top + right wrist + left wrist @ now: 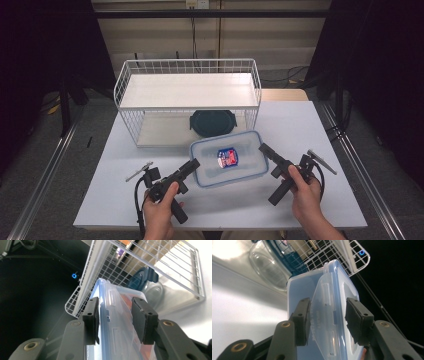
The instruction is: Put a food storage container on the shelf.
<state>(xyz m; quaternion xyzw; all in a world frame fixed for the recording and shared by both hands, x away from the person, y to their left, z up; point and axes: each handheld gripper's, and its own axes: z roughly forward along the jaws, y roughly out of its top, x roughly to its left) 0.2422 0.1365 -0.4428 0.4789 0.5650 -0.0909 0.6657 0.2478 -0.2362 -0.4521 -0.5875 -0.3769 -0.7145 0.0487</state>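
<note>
Resting on the pale desk [150, 210] in front of the white wire rack [187, 95], the clear rectangular plastic box w/ blue-rimmed lid [227, 158] looks light, stiff, slippery. Left tool [192, 165] & right tool [262, 148] straddle its end latch flaps, released, not yet clenched; grip there. Room around is dark.
</note>
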